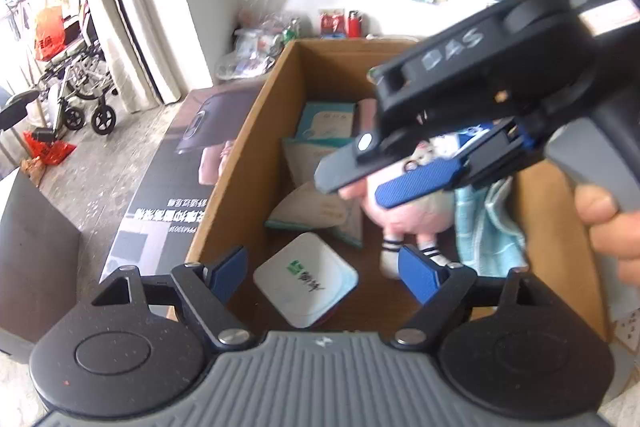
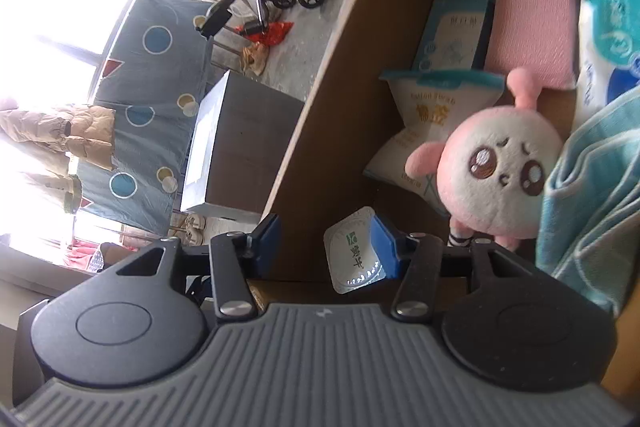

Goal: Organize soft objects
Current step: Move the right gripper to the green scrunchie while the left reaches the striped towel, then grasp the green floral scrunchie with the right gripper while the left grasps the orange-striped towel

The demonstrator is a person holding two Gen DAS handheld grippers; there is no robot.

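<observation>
left gripper (image 1: 324,273): i read my jaws as spread wide, nothing pinched; the white sealed cup (image 1: 306,279) lies on the box floor below the gap, untouched.
right gripper (image 2: 326,245): released too, jaws part-spread with nothing pressed between the pads; from my left wrist view it hangs over the cardboard box (image 1: 256,131), above the plush.
plush toy (image 2: 496,175): pink and white, round face, striped socks; it lies inside the box near the middle, against the teal towel (image 2: 592,195).
plush handling: i judge it light, soft and squashy, not fragile, not slippery; i'd take it across the body or by a limb, and a deep bite should hold.
towel handling: limp cloth, folded at the box's right side; a pinch on a folded edge would probably drag layers apart.
other box contents: cotton swab pouch (image 2: 432,115) beside the plush, small carton (image 2: 456,31) and pink cloth (image 2: 532,31) at the far wall, tissue pack (image 2: 608,43) in the far right corner.
writing: "cotton swab" in faint print on the pouch; green logo and dark characters on the cup lid, too small for me to read; raised letters on the right gripper body, partly legible only.
</observation>
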